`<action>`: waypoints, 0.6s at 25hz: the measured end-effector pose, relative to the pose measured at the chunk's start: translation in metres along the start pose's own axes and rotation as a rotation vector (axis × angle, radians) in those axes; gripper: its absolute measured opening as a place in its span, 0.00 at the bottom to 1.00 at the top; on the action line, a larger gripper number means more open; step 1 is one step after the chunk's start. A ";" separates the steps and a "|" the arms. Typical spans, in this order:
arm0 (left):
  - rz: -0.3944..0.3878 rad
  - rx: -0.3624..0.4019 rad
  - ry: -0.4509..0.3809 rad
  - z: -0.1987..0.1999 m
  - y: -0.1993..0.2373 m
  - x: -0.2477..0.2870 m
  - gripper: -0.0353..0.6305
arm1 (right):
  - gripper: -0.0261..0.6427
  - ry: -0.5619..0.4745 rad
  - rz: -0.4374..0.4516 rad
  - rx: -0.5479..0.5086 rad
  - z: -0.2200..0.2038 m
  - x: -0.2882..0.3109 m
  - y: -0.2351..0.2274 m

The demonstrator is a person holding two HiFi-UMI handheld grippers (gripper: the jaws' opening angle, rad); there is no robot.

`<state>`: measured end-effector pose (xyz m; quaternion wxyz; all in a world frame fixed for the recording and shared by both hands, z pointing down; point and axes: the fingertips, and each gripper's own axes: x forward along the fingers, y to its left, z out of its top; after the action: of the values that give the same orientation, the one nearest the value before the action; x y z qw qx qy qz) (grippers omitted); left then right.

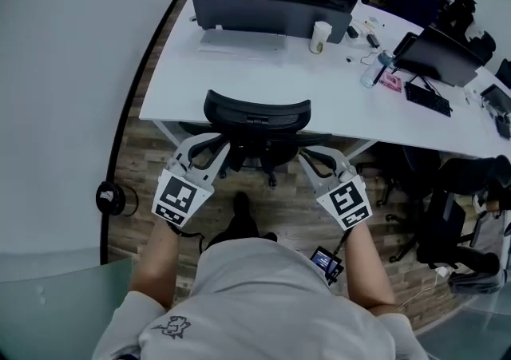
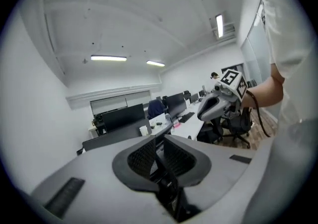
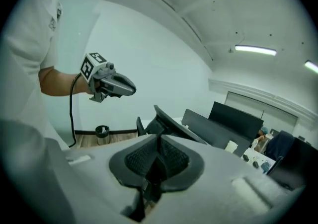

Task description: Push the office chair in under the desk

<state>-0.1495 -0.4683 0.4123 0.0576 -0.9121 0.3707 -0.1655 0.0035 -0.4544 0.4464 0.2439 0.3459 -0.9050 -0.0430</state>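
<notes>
In the head view, one black office chair is seen with its backrest at the near edge of the white desk. On the desk two dark monitors are stood back to back, and one pale cup beside them. Two grippers are held, the left gripper and the right gripper, one tip at each side of the backrest; contact cannot be made out. One black-and-white square marker is shown on each cube.

In the left gripper view, the left gripper is clenched to a thin slit, with nothing grasped, and the right gripper is seen beyond.

In the right gripper view, the right gripper is closed tip to tip on nothing; the chair's backrest is seen just beyond.
</notes>
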 end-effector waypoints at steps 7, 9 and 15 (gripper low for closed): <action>0.003 0.002 -0.055 0.009 -0.041 -0.018 0.05 | 0.04 -0.174 0.011 0.166 0.015 -0.037 0.029; -0.007 -0.026 -0.067 0.008 -0.049 -0.021 0.05 | 0.04 -0.197 0.011 0.180 0.014 -0.047 0.036; -0.022 -0.054 -0.082 0.008 -0.073 -0.032 0.05 | 0.04 -0.210 0.006 0.179 0.013 -0.069 0.045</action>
<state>-0.1198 -0.3939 0.4129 0.0464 -0.9234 0.3622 -0.1186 0.0140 -0.3767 0.4176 0.1162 0.3572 -0.9268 0.0027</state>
